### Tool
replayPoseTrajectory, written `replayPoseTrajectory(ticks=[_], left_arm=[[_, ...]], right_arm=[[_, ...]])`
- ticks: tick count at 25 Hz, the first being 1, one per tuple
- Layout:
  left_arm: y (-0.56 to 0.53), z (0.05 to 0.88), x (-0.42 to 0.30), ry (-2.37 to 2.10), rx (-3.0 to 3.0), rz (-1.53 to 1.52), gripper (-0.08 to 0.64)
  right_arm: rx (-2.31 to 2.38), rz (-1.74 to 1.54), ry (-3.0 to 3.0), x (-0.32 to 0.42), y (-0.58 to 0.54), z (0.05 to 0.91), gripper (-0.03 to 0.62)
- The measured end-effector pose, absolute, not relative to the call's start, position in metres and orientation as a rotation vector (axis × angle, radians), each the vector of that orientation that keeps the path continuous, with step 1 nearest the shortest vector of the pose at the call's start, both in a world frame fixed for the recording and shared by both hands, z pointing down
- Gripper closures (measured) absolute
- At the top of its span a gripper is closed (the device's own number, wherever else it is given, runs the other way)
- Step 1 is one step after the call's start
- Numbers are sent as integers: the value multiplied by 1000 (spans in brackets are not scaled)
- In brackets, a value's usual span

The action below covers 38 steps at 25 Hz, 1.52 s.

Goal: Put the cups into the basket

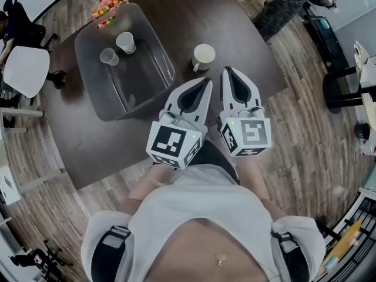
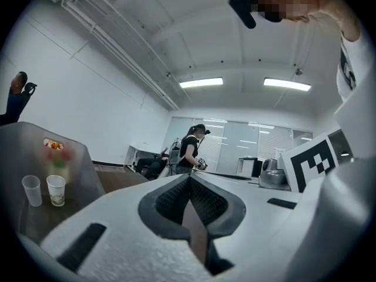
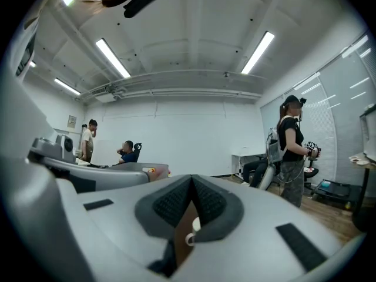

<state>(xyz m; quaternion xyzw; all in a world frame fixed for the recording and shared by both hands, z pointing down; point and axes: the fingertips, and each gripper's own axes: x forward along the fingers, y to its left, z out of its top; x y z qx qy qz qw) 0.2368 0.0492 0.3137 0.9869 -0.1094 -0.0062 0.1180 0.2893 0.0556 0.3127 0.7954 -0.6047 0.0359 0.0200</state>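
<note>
A translucent grey basket stands on the dark table. Inside it are a clear plastic cup and a white paper cup. The same two cups show at the left of the left gripper view. A white mug stands on the table just right of the basket. It peeks through the gap below the right jaws. My left gripper and right gripper are side by side, level, just short of the mug. Both are shut on nothing.
A bunch of bright flowers lies at the basket's far corner. A person stands beyond the table's far right corner. A white chair is at the left and a black stool at the right. Wooden floor surrounds the table.
</note>
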Motion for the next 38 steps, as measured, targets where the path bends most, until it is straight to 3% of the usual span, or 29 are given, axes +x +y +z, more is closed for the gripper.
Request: replayPoseTrajectory(ticks=[38], left_arm=[[16, 426, 314, -499, 2744, 231, 551]], right_arm=[[1945, 363, -2188, 356, -12, 423, 580]])
